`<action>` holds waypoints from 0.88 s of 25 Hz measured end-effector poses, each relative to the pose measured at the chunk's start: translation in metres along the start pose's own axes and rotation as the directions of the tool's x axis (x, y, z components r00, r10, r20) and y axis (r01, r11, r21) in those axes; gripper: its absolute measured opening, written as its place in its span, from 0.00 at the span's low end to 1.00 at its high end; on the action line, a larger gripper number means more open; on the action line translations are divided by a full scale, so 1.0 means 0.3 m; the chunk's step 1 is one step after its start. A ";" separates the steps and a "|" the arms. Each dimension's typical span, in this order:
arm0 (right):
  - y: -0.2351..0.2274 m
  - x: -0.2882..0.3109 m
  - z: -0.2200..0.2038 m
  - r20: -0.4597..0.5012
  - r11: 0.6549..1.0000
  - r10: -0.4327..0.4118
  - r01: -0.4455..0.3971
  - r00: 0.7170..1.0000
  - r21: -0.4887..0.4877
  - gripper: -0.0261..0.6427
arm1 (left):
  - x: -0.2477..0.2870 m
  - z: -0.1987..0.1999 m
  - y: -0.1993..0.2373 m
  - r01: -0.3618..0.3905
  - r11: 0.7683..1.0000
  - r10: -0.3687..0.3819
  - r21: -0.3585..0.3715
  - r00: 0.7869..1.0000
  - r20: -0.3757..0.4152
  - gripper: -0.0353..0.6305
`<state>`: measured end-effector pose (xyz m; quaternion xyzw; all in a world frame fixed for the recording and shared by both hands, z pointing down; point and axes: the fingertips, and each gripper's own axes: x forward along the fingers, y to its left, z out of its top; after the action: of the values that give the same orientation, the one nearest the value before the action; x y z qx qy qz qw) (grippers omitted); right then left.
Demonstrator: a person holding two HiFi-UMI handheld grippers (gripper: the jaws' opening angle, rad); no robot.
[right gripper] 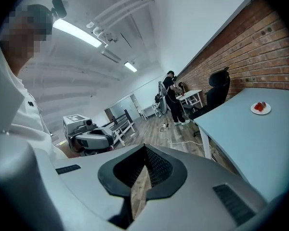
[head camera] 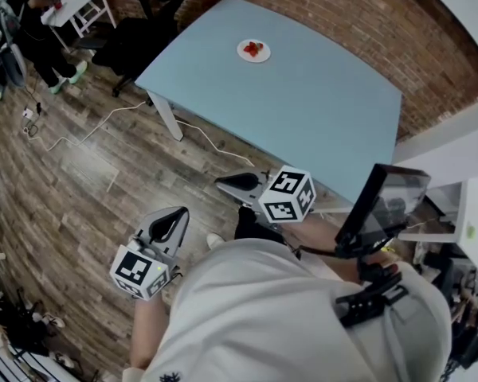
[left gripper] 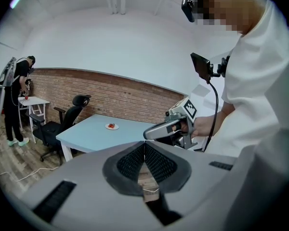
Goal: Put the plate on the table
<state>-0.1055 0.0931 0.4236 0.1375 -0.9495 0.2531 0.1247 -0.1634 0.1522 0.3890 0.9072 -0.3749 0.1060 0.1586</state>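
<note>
The gripper views showed what the head view could not: jaws pressed together, empty, on the left hand-held gripper and right hand-held gripper. The plate sat on the blue surface, well apart from both.

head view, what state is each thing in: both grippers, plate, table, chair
left gripper: shut, nothing between the jaws
right gripper: shut, nothing between the jaws
plate: flat on the table, toward the brick-wall side, something red on it
table: standing, bears only the plate
office chair: upright, unoccupied, by a table corner
</note>
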 end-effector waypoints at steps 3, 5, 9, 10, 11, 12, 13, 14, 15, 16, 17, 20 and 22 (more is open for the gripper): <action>0.030 0.001 -0.014 0.003 1.000 0.011 -0.011 1.000 -0.009 0.05 | -0.011 -0.020 -0.018 0.000 1.000 0.000 0.011 1.000 -0.014 0.06; 0.041 0.001 -0.017 0.006 1.000 0.013 -0.013 1.000 -0.012 0.05 | -0.015 -0.027 -0.021 -0.004 1.000 0.004 0.019 1.000 -0.015 0.06; 0.046 -0.007 -0.012 0.006 0.999 0.019 -0.019 1.000 -0.026 0.05 | -0.011 -0.028 -0.030 -0.013 1.000 0.013 0.016 1.000 -0.015 0.06; 0.046 -0.009 -0.012 0.005 0.999 0.019 -0.019 1.000 -0.030 0.05 | -0.009 -0.032 -0.033 -0.013 1.000 0.014 0.015 1.000 -0.017 0.06; 0.046 -0.011 -0.012 0.005 0.999 0.020 -0.020 1.000 -0.033 0.05 | -0.009 -0.037 -0.035 -0.014 1.000 0.015 0.015 1.000 -0.019 0.06; 0.048 -0.011 -0.012 0.004 0.999 0.021 -0.021 1.000 -0.035 0.05 | -0.010 -0.040 -0.036 -0.016 1.000 0.017 0.014 1.000 -0.021 0.06; 0.050 -0.010 -0.011 0.003 0.999 0.023 -0.023 1.000 -0.039 0.05 | -0.012 -0.041 -0.035 -0.019 1.000 0.019 0.013 1.000 -0.020 0.06; 0.053 -0.008 -0.009 0.001 0.999 0.025 -0.025 1.000 -0.042 0.05 | -0.015 -0.039 -0.034 -0.022 1.000 0.022 0.013 1.000 -0.019 0.06; 0.058 -0.008 -0.006 0.000 0.999 0.027 -0.027 1.000 -0.046 0.05 | -0.018 -0.037 -0.033 -0.024 1.000 0.024 0.013 1.000 -0.017 0.06; 0.062 -0.007 -0.003 -0.002 0.998 0.027 -0.027 1.000 -0.049 0.05 | -0.021 -0.035 -0.033 -0.025 1.000 0.025 0.013 1.000 -0.015 0.06; 0.067 -0.006 -0.002 -0.003 0.998 0.027 -0.027 1.000 -0.052 0.05 | -0.024 -0.035 -0.033 -0.025 1.000 0.025 0.011 1.000 -0.015 0.06; 0.075 -0.009 0.001 0.001 0.998 0.025 -0.025 1.000 -0.058 0.05 | -0.025 -0.037 -0.035 -0.018 1.000 0.019 0.010 1.000 -0.014 0.06; 0.078 -0.020 0.004 0.011 0.998 0.029 -0.028 1.000 -0.056 0.05 | -0.018 -0.038 -0.039 -0.010 1.000 0.010 0.012 1.000 -0.012 0.06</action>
<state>-0.1078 0.1133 0.4103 0.1220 -0.9587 0.2275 0.1194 -0.1597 0.1675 0.3954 0.9055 -0.3779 0.1145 0.1551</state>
